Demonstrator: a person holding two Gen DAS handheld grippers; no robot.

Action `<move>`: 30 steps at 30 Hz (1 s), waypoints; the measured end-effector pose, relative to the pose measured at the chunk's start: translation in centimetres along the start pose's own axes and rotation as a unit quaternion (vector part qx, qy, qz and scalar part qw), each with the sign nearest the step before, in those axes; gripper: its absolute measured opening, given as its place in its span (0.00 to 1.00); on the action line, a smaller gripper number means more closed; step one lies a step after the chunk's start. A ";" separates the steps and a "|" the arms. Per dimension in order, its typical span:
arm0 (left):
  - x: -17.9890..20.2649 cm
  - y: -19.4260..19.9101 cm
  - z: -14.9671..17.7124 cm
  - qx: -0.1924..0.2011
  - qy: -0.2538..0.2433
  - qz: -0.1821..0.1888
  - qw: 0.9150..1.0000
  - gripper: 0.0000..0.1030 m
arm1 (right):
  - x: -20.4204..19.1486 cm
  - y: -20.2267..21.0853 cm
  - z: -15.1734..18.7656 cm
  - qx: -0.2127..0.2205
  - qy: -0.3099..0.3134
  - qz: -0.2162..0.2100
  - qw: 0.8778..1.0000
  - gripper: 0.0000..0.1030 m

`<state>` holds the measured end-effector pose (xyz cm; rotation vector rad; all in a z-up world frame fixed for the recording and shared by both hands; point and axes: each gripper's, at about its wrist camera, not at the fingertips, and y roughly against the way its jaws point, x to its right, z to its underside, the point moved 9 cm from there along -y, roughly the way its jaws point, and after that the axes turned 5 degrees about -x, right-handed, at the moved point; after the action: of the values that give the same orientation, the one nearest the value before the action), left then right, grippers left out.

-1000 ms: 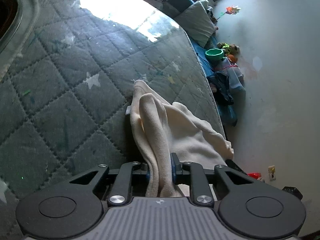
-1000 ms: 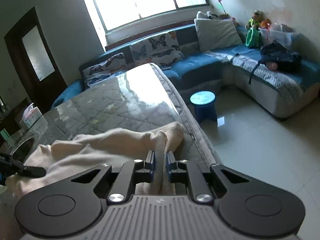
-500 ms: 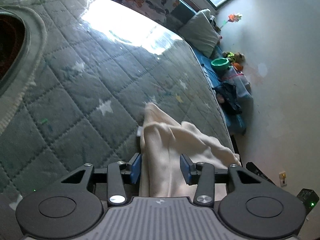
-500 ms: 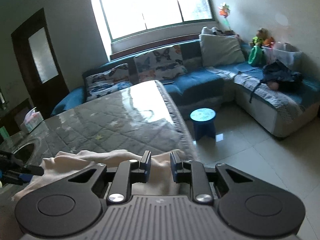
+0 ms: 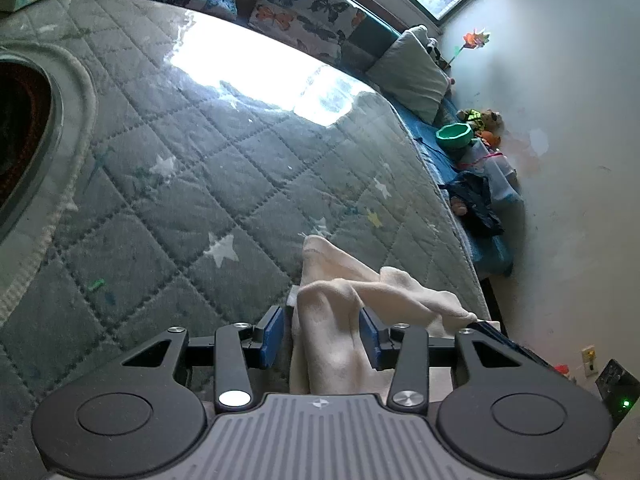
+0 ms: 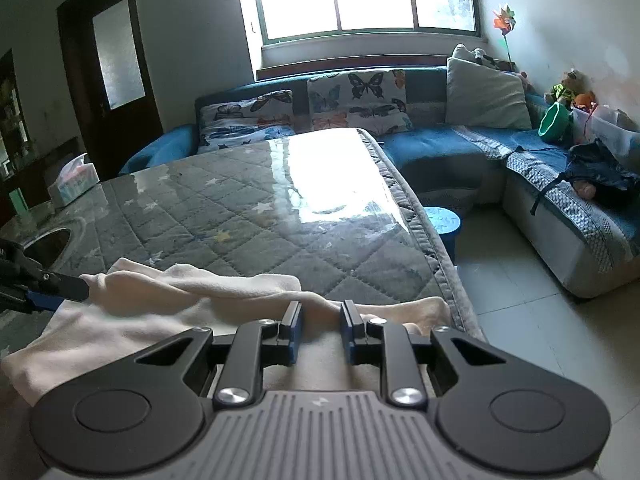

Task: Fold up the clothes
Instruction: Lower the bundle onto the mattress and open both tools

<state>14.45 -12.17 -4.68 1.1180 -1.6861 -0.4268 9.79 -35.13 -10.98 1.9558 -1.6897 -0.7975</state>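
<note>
A cream garment (image 5: 340,292) lies bunched at the near right corner of the quilted table. In the left wrist view one fold runs back between my left gripper's (image 5: 321,336) blue pads, which stand apart with a gap on the left side. In the right wrist view the same garment (image 6: 180,304) is spread flat across the near table edge. My right gripper (image 6: 322,332) hovers just over it with its jaws a little apart and only flat cloth showing through the gap. The left gripper's fingers (image 6: 60,282) show at the cloth's left end.
The grey quilted table cover (image 5: 200,200) has white stars and a glossy glare patch. A round basin (image 5: 24,140) sits at the left and a tissue box (image 6: 74,182) at the far left. Table edge (image 6: 440,264), blue stool (image 6: 442,220), blue sofa (image 6: 440,148) and tiled floor lie to the right.
Both grippers were pinching the cream cloth a second ago; both now have their jaws apart. The cloth has settled onto the table, and the right view has drawn back and levelled.
</note>
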 end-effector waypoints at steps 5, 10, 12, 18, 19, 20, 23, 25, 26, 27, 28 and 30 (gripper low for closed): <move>1.9 1.1 -0.5 0.040 -0.032 -0.007 0.999 0.42 | -0.5 0.8 -0.3 0.013 0.005 0.002 1.000 0.23; 5.1 0.5 0.1 0.038 -0.082 0.020 0.996 0.38 | -2.9 1.8 -0.1 0.023 0.034 -0.018 0.999 0.24; 6.0 -0.2 0.5 0.027 -0.094 0.030 0.995 0.36 | -3.9 2.3 0.2 0.024 0.053 -0.025 0.998 0.24; 6.4 -1.9 1.2 0.006 -0.098 0.041 0.994 0.36 | -6.7 1.6 1.5 0.007 0.096 -0.037 0.995 0.27; 6.6 -1.7 1.4 0.006 -0.099 0.043 0.994 0.36 | -6.8 1.4 1.5 0.008 0.101 -0.035 0.994 0.29; 6.7 -1.4 1.5 0.009 -0.103 0.045 0.994 0.36 | -6.9 1.3 1.5 0.008 0.105 -0.033 0.994 0.30; 7.1 -0.2 2.3 0.024 -0.130 0.051 0.990 0.36 | -7.0 0.9 1.2 0.009 0.110 -0.031 0.993 0.33; 7.5 0.5 3.0 0.028 -0.153 0.055 0.986 0.37 | -6.9 0.6 1.0 0.006 0.108 -0.030 0.994 0.35; 7.7 0.6 3.4 0.027 -0.163 0.058 0.985 0.37 | -6.9 0.4 0.9 0.005 0.107 -0.029 0.994 0.36; 7.8 0.7 3.7 0.024 -0.171 0.062 0.983 0.38 | -6.8 0.2 0.9 0.005 0.105 -0.029 0.994 0.36; 7.8 0.6 4.0 0.021 -0.176 0.062 0.982 0.38 | -6.7 0.1 0.8 0.004 0.102 -0.030 0.994 0.37; 7.5 0.2 4.3 0.015 -0.176 0.056 0.983 0.38 | -6.5 0.0 0.6 0.005 0.092 -0.034 0.995 0.37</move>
<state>10.27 -19.27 -2.16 1.0040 -2.0581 -0.5538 8.75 -28.67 -10.48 2.0347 -1.5307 -0.6115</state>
